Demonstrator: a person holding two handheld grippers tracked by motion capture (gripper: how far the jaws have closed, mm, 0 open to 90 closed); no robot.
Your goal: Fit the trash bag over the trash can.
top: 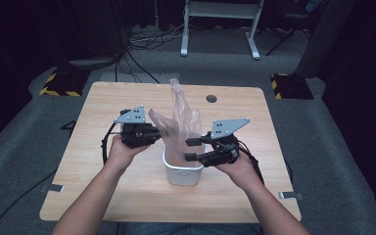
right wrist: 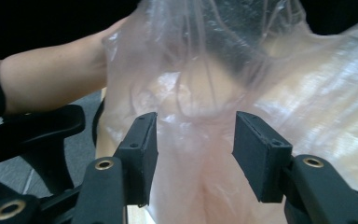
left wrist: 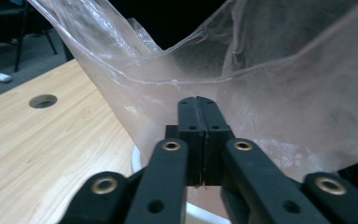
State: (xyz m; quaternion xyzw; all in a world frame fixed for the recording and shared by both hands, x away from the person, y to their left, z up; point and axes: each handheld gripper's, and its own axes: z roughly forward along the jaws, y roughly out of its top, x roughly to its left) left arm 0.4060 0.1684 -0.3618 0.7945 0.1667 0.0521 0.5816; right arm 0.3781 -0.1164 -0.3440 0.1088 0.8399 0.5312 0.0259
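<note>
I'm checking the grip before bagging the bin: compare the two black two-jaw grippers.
The left gripper has its jaws pressed together, seemingly pinching the clear plastic bag; the right gripper stands open, film between its pads unpinched. Both hover by the white bin.

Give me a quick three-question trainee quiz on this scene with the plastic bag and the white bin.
1. True or false: the left gripper has its jaws shut.
2. What does the clear plastic bag stand in? A) a white bin B) a cardboard box C) a metal bowl
3. Fill in: the right gripper has its jaws ____, with bag film in front of the gap.

Key: 1 true. 2 A, the white bin on the wooden table. 3 open.
</note>
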